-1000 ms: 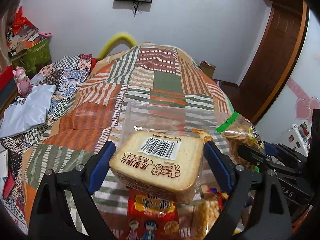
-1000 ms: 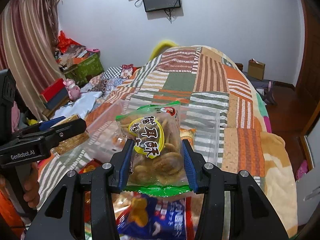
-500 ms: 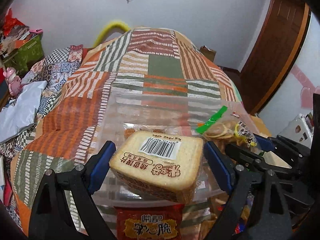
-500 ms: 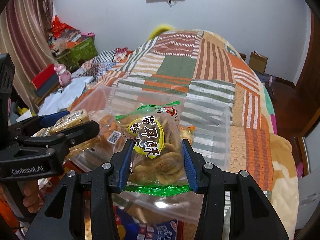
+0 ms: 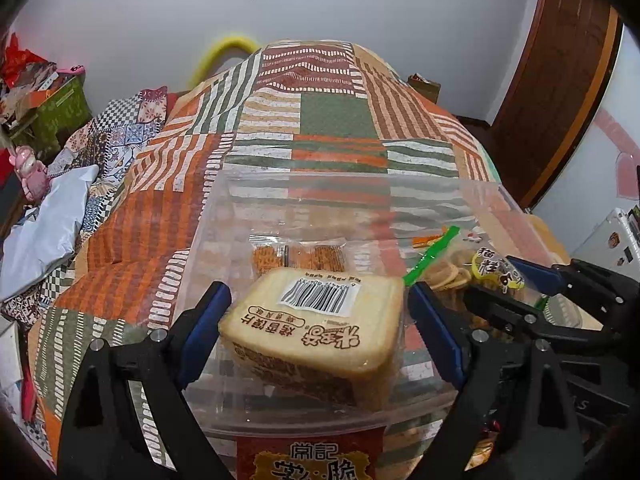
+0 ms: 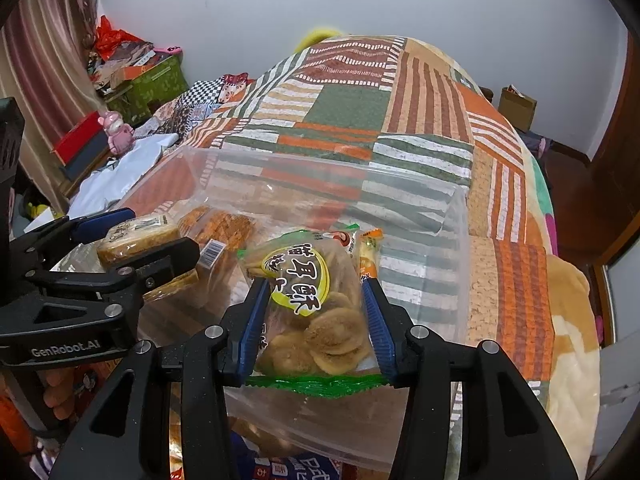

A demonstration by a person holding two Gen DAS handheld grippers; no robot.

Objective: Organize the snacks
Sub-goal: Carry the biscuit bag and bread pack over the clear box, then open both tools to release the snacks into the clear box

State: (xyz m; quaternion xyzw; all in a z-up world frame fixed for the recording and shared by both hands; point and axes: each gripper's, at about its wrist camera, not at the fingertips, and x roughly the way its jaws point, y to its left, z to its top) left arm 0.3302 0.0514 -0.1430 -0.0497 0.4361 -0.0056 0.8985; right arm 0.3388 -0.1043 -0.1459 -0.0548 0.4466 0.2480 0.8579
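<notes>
Gripping toast pack (image 5: 316, 328), cookie bag (image 6: 312, 304), over bin (image 5: 400, 188)

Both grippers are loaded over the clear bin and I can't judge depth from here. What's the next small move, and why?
Probably lower both a little, then open. The left gripper holds the toast pack and the right gripper the cookie bag, both over the clear bin, apparently above the snack packs inside.

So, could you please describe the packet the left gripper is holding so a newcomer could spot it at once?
Find the clear plastic bin on the patchwork quilt. Over its near edge, between the left gripper's blue fingers, sits the toast packet. Unlike the green-edged bag of round biscuits beside it, it is bread-shaped, with a white barcode label on top.
</notes>
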